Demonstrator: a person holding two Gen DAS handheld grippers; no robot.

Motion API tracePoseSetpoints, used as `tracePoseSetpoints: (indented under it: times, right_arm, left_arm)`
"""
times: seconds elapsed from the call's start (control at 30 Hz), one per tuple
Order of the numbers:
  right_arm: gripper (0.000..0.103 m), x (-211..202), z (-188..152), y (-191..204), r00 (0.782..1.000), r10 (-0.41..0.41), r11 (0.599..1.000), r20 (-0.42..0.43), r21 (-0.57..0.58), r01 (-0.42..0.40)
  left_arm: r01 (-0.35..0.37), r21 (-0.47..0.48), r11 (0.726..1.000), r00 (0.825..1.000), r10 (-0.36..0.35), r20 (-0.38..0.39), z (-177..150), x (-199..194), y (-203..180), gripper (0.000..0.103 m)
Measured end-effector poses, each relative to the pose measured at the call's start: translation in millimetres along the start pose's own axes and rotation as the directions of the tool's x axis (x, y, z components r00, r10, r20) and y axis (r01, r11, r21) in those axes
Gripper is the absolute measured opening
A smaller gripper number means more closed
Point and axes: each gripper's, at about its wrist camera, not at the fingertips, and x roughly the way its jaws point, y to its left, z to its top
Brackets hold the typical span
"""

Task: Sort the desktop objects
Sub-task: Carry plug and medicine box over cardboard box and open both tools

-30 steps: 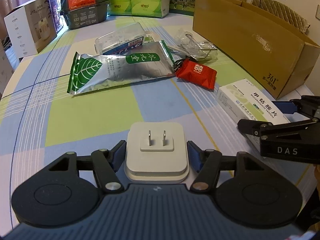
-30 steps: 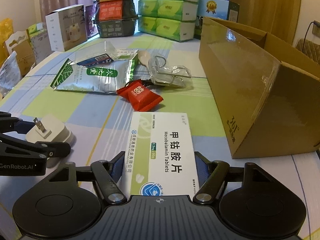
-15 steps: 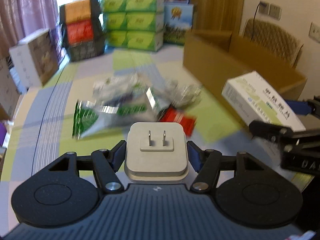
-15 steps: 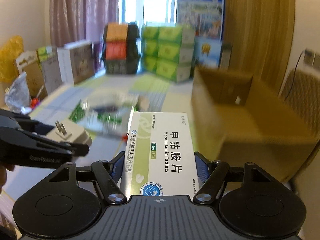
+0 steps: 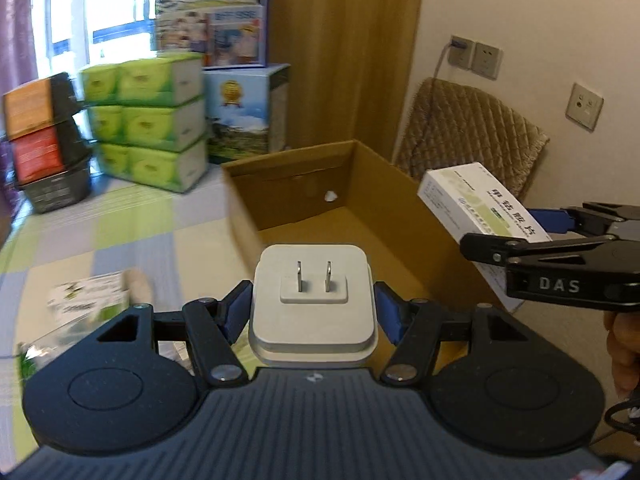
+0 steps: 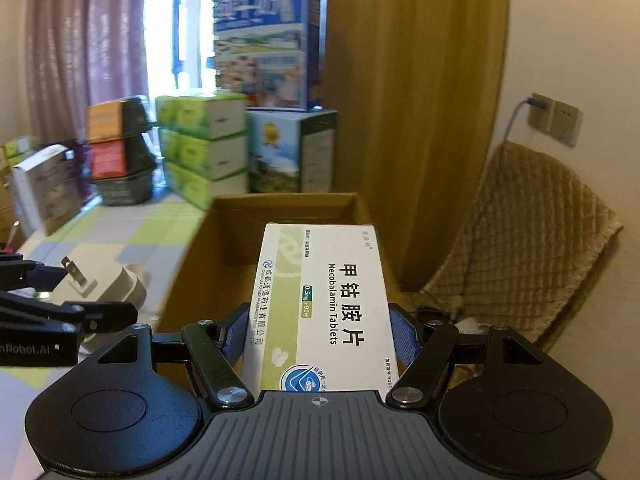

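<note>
Stacked tissue packs and printed cartons line the far edge of a table covered in a pastel checked cloth, with a curtain and a quilted chair off to the side. An open cardboard box sits on the table near its edge, its top wide open and its floor bare apart from a small white scrap against the back wall.

Both tools hang in the air at the box. The left gripper is clamped on a white plug adapter, the blue pads pressing its two flat sides so the prongs point forward and clear of the jaws. It hovers just at the near wall of the box, above the opening. The right gripper is closed on a white and green Mecobalamin tablet box, pinched across its narrow width with most of its length sticking out ahead; from the left wrist view that carton floats over the right wall of the cardboard box.

Holding each item by its sides, I would guess, lets it drop straight down once the jaws part. The box looks like the sorting bin, and both items seem ready for release. A few packets remain on the cloth, blurred.
</note>
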Motion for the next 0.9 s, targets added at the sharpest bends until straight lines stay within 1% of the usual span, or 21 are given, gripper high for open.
tracePoseSetpoints:
  times: [0.2,0.3,0.37,0.4,0.5,0.6,0.63,0.67,0.73,0.8,0.9]
  right_arm:
    - [0.068,17.9,-6.5,-32.0,1.0,0.014,0.997,-0.019,0.07,-0.012]
    - [0.068,25.1,-10.0,-36.7,1.0,0.014,0.996,-0.028,0.085,-0.011]
    - [0.068,29.6,-11.4,-37.9,0.999,0.017,0.995,-0.033,0.094,-0.014]
    - [0.068,30.8,-12.2,-37.3,0.999,0.019,0.996,-0.036,0.091,-0.015]
    - [0.068,34.4,-13.3,-31.9,0.999,0.029,0.996,-0.042,0.083,-0.026]
    - [0.068,37.9,-12.8,-24.7,0.998,0.039,0.996,-0.041,0.079,-0.035]
    - [0.069,37.8,-12.4,-23.3,0.998,0.05,0.995,-0.029,0.085,-0.048]
    - [0.074,37.9,-11.5,-22.1,0.998,0.053,0.995,-0.023,0.091,-0.051]
    - [0.079,31.4,-8.6,-20.0,0.999,0.038,0.993,-0.005,0.112,-0.037]
    - [0.079,22.6,-4.8,-18.1,0.999,0.043,0.991,0.013,0.124,-0.045]
    - [0.081,2.5,-1.1,-9.0,0.998,0.046,0.991,0.049,0.123,-0.051]
  left_arm:
    - [0.029,0.05,0.998,0.999,-0.027,-0.036,4.1,35.9,-23.7,0.06]
    - [0.056,0.04,0.998,0.997,-0.054,-0.062,3.7,50.9,-24.8,0.061]
    - [0.048,0.039,0.998,0.997,-0.046,-0.055,4.3,52.0,-24.6,0.063]
    - [0.044,0.041,0.998,0.998,-0.042,-0.047,4.8,50.9,-23.5,0.065]
    - [0.036,0.039,0.999,0.999,-0.035,-0.029,6.6,41.7,-17.7,0.065]
    - [0.023,0.018,1.0,1.0,-0.022,-0.016,5.8,30.0,-7.5,0.066]
    - [0.019,0.01,1.0,1.0,-0.018,-0.015,4.8,25.7,-3.5,0.066]
    - [0.014,0.004,1.0,1.0,-0.014,-0.013,4.3,21.5,0.0,0.067]
    - [0.004,0.001,1.0,1.0,-0.004,-0.004,1.0,9.4,7.5,0.07]
    - [-0.013,-0.001,1.0,1.0,0.013,0.01,-2.7,-4.5,17.1,0.074]
    - [-0.056,-0.026,0.998,0.998,0.056,0.025,-11.5,-28.7,38.4,0.076]
